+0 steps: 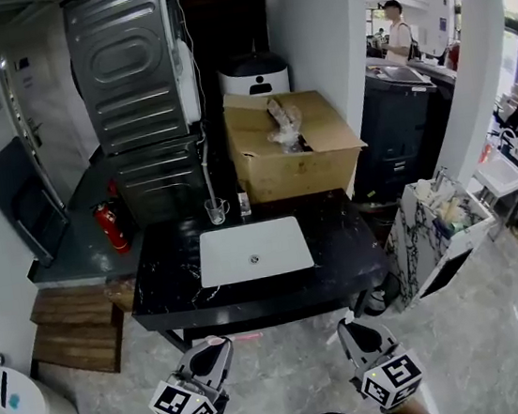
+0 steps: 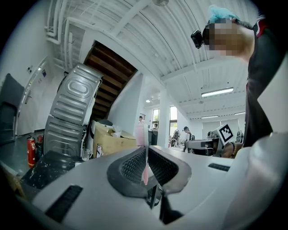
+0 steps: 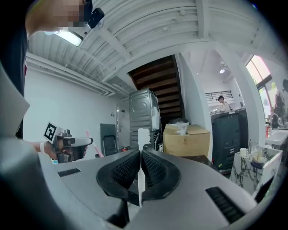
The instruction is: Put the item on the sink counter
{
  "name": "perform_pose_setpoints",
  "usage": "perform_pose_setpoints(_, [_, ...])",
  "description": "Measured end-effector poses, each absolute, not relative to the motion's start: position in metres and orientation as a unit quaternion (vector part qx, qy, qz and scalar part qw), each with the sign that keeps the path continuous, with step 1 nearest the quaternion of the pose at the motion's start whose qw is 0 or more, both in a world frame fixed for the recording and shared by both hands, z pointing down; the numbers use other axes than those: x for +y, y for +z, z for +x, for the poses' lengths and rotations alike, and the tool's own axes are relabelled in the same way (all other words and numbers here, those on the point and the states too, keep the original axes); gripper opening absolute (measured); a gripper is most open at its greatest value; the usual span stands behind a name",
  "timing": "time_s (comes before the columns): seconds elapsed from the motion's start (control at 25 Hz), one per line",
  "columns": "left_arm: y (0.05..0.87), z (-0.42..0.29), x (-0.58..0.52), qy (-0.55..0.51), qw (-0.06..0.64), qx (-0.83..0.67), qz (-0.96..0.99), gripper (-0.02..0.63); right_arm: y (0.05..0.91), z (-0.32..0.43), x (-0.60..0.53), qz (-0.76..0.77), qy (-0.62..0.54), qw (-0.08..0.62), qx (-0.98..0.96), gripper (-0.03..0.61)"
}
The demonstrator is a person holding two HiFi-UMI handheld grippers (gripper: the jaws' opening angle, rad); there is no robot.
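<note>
My left gripper (image 2: 146, 167) is shut on a thin pink toothbrush (image 2: 145, 155) that stands up between its pads. A white toothbrush (image 3: 142, 137) is held upright the same way in my right gripper (image 3: 141, 167), which is shut on it. In the head view both grippers, left (image 1: 210, 346) and right (image 1: 352, 328), hover side by side just in front of the black marble sink counter (image 1: 350, 251), short of its near edge. A white basin (image 1: 253, 249) is set into the counter's middle.
A glass cup (image 1: 215, 211) stands behind the basin. An open cardboard box (image 1: 289, 150) sits behind the counter, beside stacked metal machines (image 1: 133, 76). A red fire extinguisher (image 1: 110, 227) stands at the left, a marble-patterned caddy (image 1: 437, 225) at the right. A person (image 1: 397, 32) stands far back.
</note>
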State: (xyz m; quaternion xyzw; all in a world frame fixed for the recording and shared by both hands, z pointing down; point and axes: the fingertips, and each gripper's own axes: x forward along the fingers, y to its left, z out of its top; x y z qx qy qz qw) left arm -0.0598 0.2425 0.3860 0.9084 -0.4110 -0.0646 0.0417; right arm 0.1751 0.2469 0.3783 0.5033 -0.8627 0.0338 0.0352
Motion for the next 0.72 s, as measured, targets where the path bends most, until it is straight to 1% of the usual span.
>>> perform_pose_setpoints(0.48, [0.400,-0.115,0.245,-0.074,0.051,-0.420,0.903,0.029,0.382,0.128,0.242,0.510,0.034,0.043,-0.858,0.043])
perform_pose_setpoints(0.72, [0.409,-0.124,0.237,-0.082,0.065,-0.416,0.903,0.029,0.385,0.126,0.240,0.522,0.041,0.046,-0.851,0.043])
